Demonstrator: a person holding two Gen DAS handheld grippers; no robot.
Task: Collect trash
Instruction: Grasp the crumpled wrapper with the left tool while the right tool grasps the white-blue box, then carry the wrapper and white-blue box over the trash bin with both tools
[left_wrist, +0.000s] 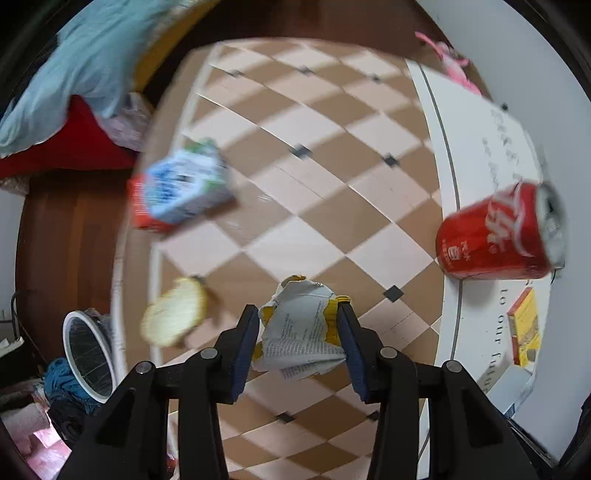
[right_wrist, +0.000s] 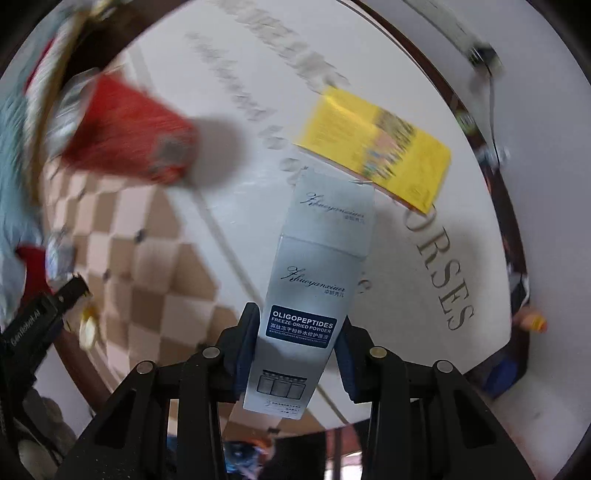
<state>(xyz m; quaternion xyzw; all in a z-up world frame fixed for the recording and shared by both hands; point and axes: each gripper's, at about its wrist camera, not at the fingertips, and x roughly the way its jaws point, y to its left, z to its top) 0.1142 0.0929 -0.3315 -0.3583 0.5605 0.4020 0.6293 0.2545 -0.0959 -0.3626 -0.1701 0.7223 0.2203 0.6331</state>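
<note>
Checkered table mat (left_wrist: 332, 155) taken as landmark, red cola can (left_wrist: 498, 232) laid on its side just off the mat's right edge, silver skincare carton (right_wrist: 310, 295) pinched by right gripper (right_wrist: 301, 354), crumpled printed paper (left_wrist: 299, 332) clamped above the mat by left gripper (left_wrist: 299, 339).

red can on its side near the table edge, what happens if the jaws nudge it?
The red can lies on its side, so it will probably roll rather than slide. Its opened top suggests it is empty, hence likely light and quick to move. It rests on the white table near the rim, so a push outward might send it off.
</note>
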